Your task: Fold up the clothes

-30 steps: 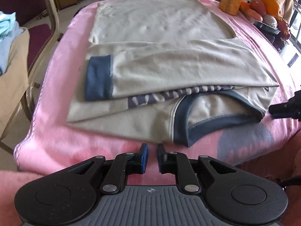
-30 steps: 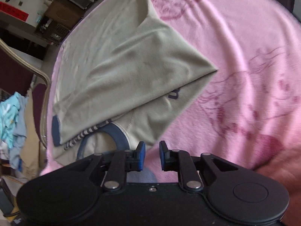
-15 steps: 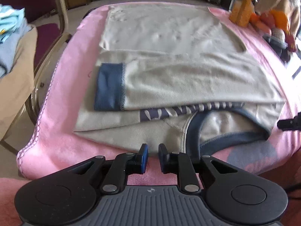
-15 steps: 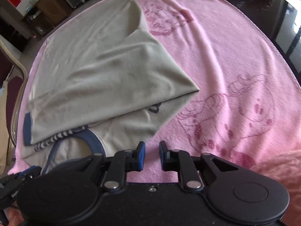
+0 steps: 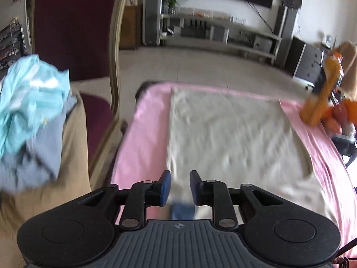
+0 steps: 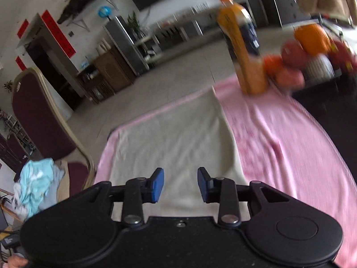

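A beige shirt (image 5: 234, 138) with a navy cuff (image 5: 181, 211) lies flat on the pink blanket (image 5: 142, 138) that covers the table. My left gripper (image 5: 180, 186) hovers above the shirt's near left part, jaws opening, nothing between the blue pads. The same beige shirt (image 6: 176, 143) fills the middle of the right wrist view. Above it my right gripper (image 6: 180, 184) hangs with its jaws opening and nothing between them. Both views are motion-blurred.
A maroon chair (image 5: 73, 29) stands left of the table, with a heap of light blue and beige clothes (image 5: 31, 116) beside it. An orange bottle (image 6: 243, 44) and a fruit bowl (image 6: 308, 53) stand at the far right of the table. Pink blanket (image 6: 290, 147) lies right of the shirt.
Both grippers have risen and tilted up, so the views now reach the far end of the shirt and the room beyond. Both pairs of jaws stand wider apart than before.
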Demonstrator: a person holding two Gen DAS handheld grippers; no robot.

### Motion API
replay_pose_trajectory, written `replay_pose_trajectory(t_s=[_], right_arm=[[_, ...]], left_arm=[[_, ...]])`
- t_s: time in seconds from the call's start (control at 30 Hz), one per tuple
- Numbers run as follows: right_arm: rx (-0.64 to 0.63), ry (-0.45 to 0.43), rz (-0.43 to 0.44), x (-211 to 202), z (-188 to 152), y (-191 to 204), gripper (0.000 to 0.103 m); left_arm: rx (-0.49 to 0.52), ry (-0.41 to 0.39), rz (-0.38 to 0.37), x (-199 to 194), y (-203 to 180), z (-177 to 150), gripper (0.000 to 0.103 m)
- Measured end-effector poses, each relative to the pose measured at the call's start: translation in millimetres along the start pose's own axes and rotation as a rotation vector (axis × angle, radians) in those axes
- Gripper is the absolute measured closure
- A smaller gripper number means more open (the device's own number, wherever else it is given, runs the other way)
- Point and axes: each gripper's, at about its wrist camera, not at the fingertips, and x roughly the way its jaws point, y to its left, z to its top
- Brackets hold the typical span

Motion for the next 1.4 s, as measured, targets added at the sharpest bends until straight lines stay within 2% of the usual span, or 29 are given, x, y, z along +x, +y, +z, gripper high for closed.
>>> replay_pose_trajectory(t_s=[0.03,0.07,0.1,0.13,0.23,0.27,0.37,0.53,0.63,0.77,0.9,1.0,1.1,1.33,1.37,1.4], right_arm=[[-0.012,-0.020,-0.003,8.5,8.2,2.5,0.068],[-0.022,-0.041,-0.006,17.2,16.3,4.9,0.059],[-0.019,-0.066,-0.014,27.7,22.7,5.4,0.044],[-0.009,-0.090,-0.022,42.6,28.9,4.3,0.038],[-0.017,-0.088,-0.044,93.9,48.8,-2.5,0.037],[-0.020,-0.082,-0.066,112.8,56.0,-4.2,0.040],[-0.028,-0.075,-0.114,162.7,74.1,-14.2,0.073],[-0.028,-0.040,-0.130,242.5,101.8,-40.0,0.074],[-0.015,-0.026,-0.134,275.9,111.0,-53.4,0.069],[-0.011,-0.035,-0.172,303.0,111.9,-66.0,0.068],[-0.038,-0.052,-0.193,317.8,114.0,-75.0,0.068],[-0.036,-0.077,-0.203,325.3,118.7,-80.1,0.068],[-0.017,-0.075,-0.205,338.7,126.3,-82.4,0.069],[0.047,-0.032,-0.169,374.7,142.8,-91.9,0.070],[0.044,-0.030,-0.171,375.9,144.0,-92.2,0.076],[0.039,-0.029,-0.172,376.6,145.0,-92.1,0.096]], left_arm=[[0.002,-0.011,0.012,7.5,1.0,9.1,0.077],[0.002,-0.015,0.026,17.8,1.7,18.5,0.077],[-0.002,-0.007,0.036,32.5,2.2,27.9,0.077],[-0.010,0.005,0.036,47.1,3.1,36.3,0.077],[-0.033,0.058,0.047,98.8,5.2,63.1,0.073],[-0.046,0.077,0.057,118.3,6.1,72.3,0.073],[-0.105,0.106,0.085,175.1,9.5,97.9,0.073],[-0.211,0.128,0.043,246.8,18.2,133.8,0.073],[-0.262,0.131,0.007,282.8,21.3,152.2,0.073],[-0.238,0.133,0.026,316.4,15.9,165.6,0.073],[-0.164,0.119,0.027,334.2,5.3,167.2,0.075],[-0.076,0.081,0.017,334.3,-8.6,164.4,0.088],[0.000,0.048,0.043,335.2,-19.5,162.0,0.093],[0.039,-0.003,0.119,328.8,-30.7,159.8,0.095],[0.047,-0.011,0.127,326.7,-32.1,160.6,0.095],[0.053,-0.021,0.132,323.0,-33.6,161.9,0.096]])
